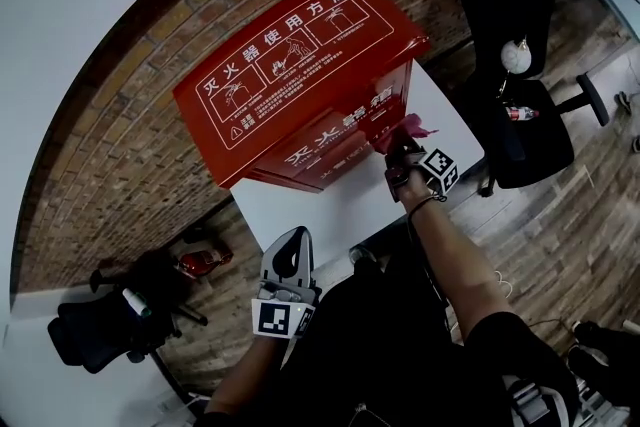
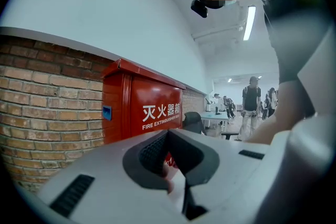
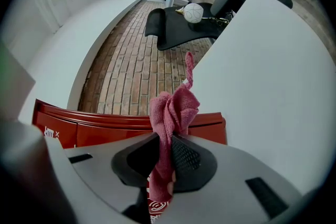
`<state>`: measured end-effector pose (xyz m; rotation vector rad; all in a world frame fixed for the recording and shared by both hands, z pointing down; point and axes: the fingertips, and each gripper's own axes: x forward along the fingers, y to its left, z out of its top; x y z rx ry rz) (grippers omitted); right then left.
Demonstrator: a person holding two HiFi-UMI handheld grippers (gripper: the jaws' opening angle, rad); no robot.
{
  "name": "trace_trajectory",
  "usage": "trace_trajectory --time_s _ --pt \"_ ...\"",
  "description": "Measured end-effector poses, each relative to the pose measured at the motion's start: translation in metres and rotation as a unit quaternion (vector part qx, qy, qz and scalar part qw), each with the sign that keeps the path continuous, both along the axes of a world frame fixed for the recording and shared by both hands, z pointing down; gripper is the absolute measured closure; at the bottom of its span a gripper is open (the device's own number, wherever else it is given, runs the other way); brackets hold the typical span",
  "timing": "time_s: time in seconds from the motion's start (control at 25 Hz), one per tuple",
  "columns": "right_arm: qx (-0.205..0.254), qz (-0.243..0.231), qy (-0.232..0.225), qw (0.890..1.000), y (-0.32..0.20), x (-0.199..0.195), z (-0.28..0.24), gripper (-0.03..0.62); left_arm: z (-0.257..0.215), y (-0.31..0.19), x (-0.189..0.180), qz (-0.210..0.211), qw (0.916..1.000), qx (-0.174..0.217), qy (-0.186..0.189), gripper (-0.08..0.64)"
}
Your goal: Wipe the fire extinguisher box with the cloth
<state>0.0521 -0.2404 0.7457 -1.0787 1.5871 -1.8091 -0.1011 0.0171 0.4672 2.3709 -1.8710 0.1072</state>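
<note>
The red fire extinguisher box (image 1: 300, 80) stands against the brick wall, with white instruction pictures on its lid. My right gripper (image 1: 403, 153) is shut on a pink cloth (image 1: 411, 127), which is pressed to the box's front right corner. In the right gripper view the cloth (image 3: 170, 113) sticks up from between the jaws, with the box's red edge (image 3: 105, 126) just beyond. My left gripper (image 1: 289, 240) is held low, away from the box, shut with nothing in it. In the left gripper view the box front (image 2: 155, 110) shows white lettering.
The box rests on a white slab (image 1: 335, 205). To the right is a black office chair (image 1: 520, 115) with a white ball and a bottle on it. Another black chair (image 1: 105, 330) lies at the lower left. People stand far off (image 2: 251, 105).
</note>
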Motion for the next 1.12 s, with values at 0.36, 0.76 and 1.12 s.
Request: trace_trajectory --time_s 0.36,0.76,1.12 --pt "0.029 -0.007 -0.020 0.999 -0.002 0.000 -0.040 0.525 0.001 -0.003 0.005 0.001 1.0000 0.001 0.003 0.522" --pt "0.045 -0.012 -0.030 0.998 -0.001 0.001 -0.067 0.525 -0.005 -0.008 0.014 0.008 0.9999 0.009 0.006 0.522" --pt "0.065 -0.016 -0.035 0.997 0.000 -0.002 -0.092 0.525 -0.010 -0.011 0.017 0.012 0.9996 0.025 0.009 0.522"
